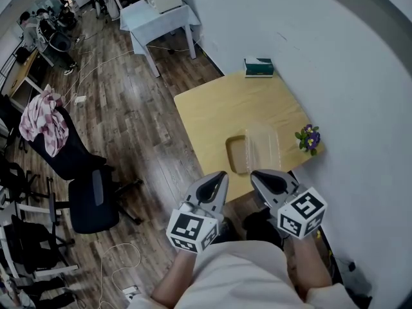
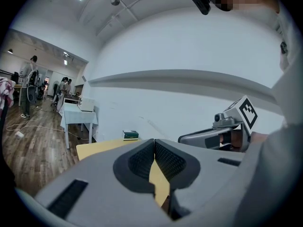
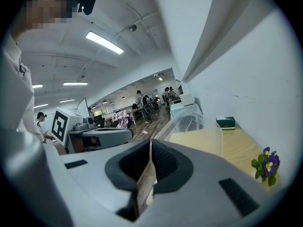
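My left gripper [image 1: 221, 176] and right gripper [image 1: 256, 176] are held side by side close to my body, just short of the near edge of a small wooden table [image 1: 219, 105]. Both are shut, with nothing between the jaws. Nearest to them, a clear plastic container [image 1: 254, 150] with its lid folded open lies at the table's near edge. In the left gripper view the shut left gripper [image 2: 154, 148] points over the table [image 2: 94, 148], and the right gripper [image 2: 213, 136] shows beside it. In the right gripper view the shut right gripper [image 3: 150, 148] sits just before the clear container [image 3: 194, 126].
A green tissue box [image 1: 259, 67] stands at the table's far edge and a small purple flower [image 1: 308, 138] at its right edge, against the white wall. Left of the table are a black office chair [image 1: 90, 198], a pink cloth [image 1: 42, 118] and floor cables. A white table [image 1: 161, 15] stands further back.
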### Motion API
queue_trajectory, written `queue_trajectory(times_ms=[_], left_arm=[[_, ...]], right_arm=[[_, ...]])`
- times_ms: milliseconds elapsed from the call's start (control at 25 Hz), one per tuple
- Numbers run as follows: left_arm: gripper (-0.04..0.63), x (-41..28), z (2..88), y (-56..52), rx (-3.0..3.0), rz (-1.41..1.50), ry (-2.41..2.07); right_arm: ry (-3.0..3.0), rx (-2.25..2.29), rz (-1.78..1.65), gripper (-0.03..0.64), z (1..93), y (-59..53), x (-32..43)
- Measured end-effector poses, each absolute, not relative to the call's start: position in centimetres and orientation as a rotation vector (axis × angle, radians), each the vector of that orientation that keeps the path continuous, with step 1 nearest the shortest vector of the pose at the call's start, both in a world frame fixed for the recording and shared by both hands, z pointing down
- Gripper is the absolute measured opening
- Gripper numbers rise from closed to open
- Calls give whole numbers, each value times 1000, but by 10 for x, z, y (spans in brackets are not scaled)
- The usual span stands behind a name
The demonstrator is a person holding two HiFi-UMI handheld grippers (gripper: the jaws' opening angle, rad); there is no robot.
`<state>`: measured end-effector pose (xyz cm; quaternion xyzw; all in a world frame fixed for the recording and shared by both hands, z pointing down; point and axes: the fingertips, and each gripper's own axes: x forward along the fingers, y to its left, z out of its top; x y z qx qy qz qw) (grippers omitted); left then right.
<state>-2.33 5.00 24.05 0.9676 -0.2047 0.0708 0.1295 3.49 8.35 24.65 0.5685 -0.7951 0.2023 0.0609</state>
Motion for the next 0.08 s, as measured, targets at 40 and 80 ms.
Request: queue_trajectory(times_ms=[40, 80], left_arm=[[6, -23, 241, 50, 2814, 206, -592], [6, -23, 240, 50, 2816, 206, -589]], right_arm=[[-2406, 1720, 610, 20, 246, 83, 35], [-2406, 1720, 608, 20, 246, 83, 34]])
